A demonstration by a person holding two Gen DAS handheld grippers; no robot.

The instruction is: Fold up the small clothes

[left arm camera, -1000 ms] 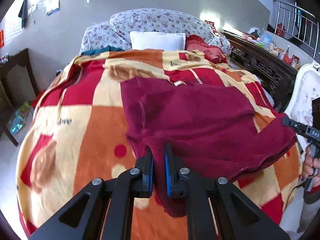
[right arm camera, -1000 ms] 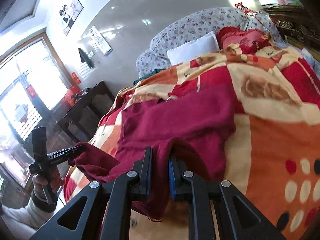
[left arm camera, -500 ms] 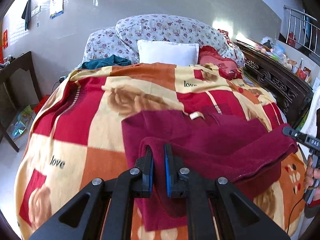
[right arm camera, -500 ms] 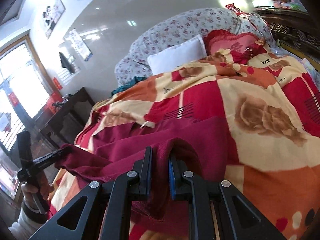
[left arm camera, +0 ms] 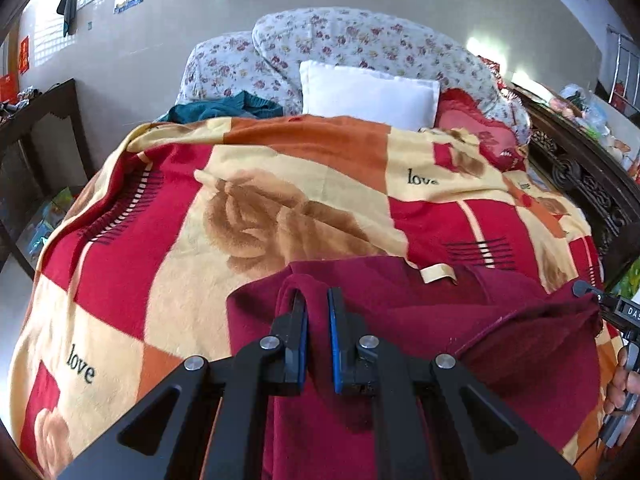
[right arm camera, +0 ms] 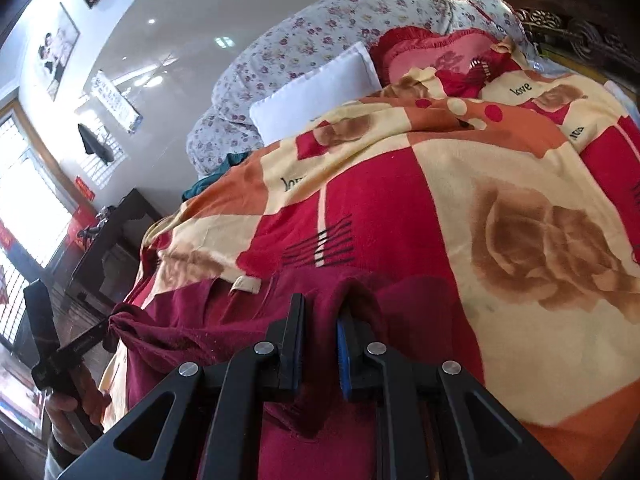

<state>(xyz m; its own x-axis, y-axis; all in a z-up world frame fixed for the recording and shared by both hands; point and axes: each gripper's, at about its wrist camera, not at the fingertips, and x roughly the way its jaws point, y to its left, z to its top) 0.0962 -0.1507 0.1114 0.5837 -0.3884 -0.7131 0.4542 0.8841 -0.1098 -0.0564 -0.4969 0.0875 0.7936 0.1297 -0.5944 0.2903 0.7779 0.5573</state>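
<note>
A dark red fleece garment (left arm camera: 460, 320) lies on the patterned bed blanket (left arm camera: 280, 208), doubled over on itself, with a beige neck label (left arm camera: 438, 272) at its far edge. My left gripper (left arm camera: 316, 300) is shut on a raised fold at the garment's left corner. In the right wrist view, my right gripper (right arm camera: 322, 308) is shut on a fold of the same garment (right arm camera: 192, 328). Each view shows the other gripper pinching the opposite corner, the right one (left arm camera: 588, 292) and the left one (right arm camera: 100, 328). A hand (right arm camera: 72, 400) holds the left tool.
At the head of the bed sit a white pillow (left arm camera: 368, 96), a floral quilt (left arm camera: 360, 44), a red heart cushion (left arm camera: 472, 124) and a teal garment (left arm camera: 224, 108). A dark wooden table (left arm camera: 48, 120) stands left; a carved wooden frame (left arm camera: 580, 168) runs along the right.
Both grippers have carried the garment's near edge forward toward the pillows, folding it over the far half up to the label. More blanket shows beyond it.
</note>
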